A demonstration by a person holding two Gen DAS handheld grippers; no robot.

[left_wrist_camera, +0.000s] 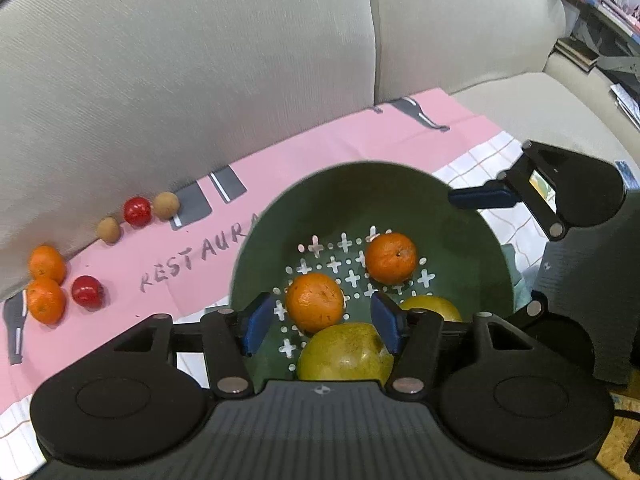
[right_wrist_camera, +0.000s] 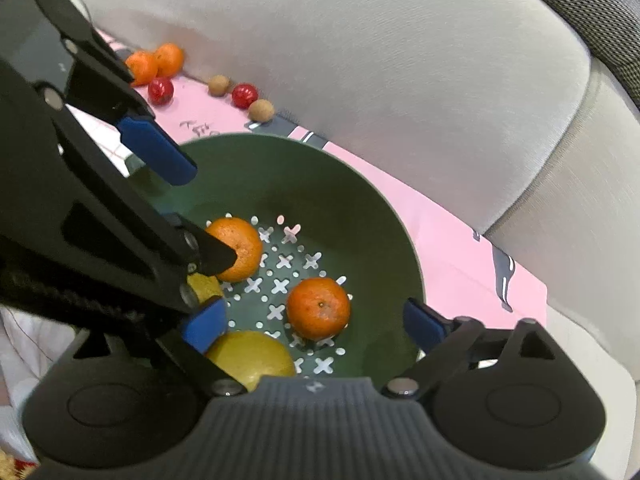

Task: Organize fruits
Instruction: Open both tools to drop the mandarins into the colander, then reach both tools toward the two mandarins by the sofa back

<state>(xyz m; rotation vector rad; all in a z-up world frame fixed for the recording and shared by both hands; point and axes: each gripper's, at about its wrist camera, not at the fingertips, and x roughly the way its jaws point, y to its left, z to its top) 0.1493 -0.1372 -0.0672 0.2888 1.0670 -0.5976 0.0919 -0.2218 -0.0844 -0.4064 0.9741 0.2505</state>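
1. A green bowl with cross-shaped holes in its bottom sits on a pink cloth spread over a sofa seat, near the cloth's front edge.
2. Two oranges lie in the bowl: one toward the left of the left wrist view, the other further back and to the right, apart from the first.
3. Two yellow-green fruits lie at the bowl's near side: the big one touches the nearer orange from below, and a second shows partly behind the claw finger.
4. The left claw hangs over the bowl, half open; its blue pads stand on either side of the nearer orange without pressing on it, and it holds nothing.
5. The right claw is also over the bowl, jaws spread wide; the orange lies between its pads with clear gaps on both sides, so nothing is gripped.
6. In the right wrist view, the left claw's arm crosses from the upper left and covers part of the other orange.
7. Along the cloth's back edge, against the sofa backrest, the remaining fruit lies in a loose row: two oranges touching each other at the left end, a red fruit just beside them, then a brown fruit, another red one and another brown one.
8. A checked cloth shows beneath the bowl's right side.
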